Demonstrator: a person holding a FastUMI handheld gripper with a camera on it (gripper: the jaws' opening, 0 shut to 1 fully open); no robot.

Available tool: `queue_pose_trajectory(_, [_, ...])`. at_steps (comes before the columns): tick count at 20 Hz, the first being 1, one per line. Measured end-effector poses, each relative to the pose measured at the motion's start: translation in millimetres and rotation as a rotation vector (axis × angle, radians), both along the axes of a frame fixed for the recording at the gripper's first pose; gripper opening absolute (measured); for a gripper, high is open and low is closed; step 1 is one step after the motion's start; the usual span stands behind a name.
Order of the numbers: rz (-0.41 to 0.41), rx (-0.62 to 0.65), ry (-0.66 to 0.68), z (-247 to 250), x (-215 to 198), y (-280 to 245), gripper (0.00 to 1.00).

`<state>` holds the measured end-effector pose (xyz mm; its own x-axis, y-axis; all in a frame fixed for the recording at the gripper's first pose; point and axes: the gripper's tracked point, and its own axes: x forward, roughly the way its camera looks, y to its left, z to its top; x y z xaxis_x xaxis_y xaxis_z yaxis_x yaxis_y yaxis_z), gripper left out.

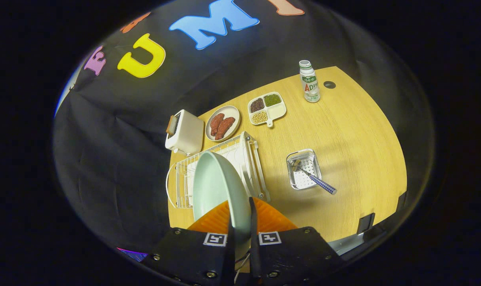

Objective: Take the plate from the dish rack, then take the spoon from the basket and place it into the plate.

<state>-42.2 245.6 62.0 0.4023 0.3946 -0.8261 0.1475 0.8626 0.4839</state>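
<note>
Gripper (240,222) fingers are clamped on the near rim of the pale plate (216,186), held on edge above the dish rack (252,159), evidently lifted clear. Farther right, the spoon (316,180) waits in its basket (304,169).

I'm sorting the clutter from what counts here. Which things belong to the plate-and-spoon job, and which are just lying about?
Part of the job:
- plate, clamped on edge between the tongs, over the dish rack
- spoon, lying in the basket

Just lying about:
- toaster
- plate of meat
- divided dish of beans
- bottle
</note>
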Motion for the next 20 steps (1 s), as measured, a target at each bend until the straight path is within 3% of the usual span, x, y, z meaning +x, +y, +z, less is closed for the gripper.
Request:
queue_pose_trajectory(5, [0.064, 0.031, -0.073, -24, -29, -15, 0.15])
queue_pose_trajectory(15, [0.001, 0.301, -0.069, -102, -101, -23, 0.15])
queue_pose_trajectory(20, [-0.022, 0.297, -0.035, -144, -112, -29, 0.15])
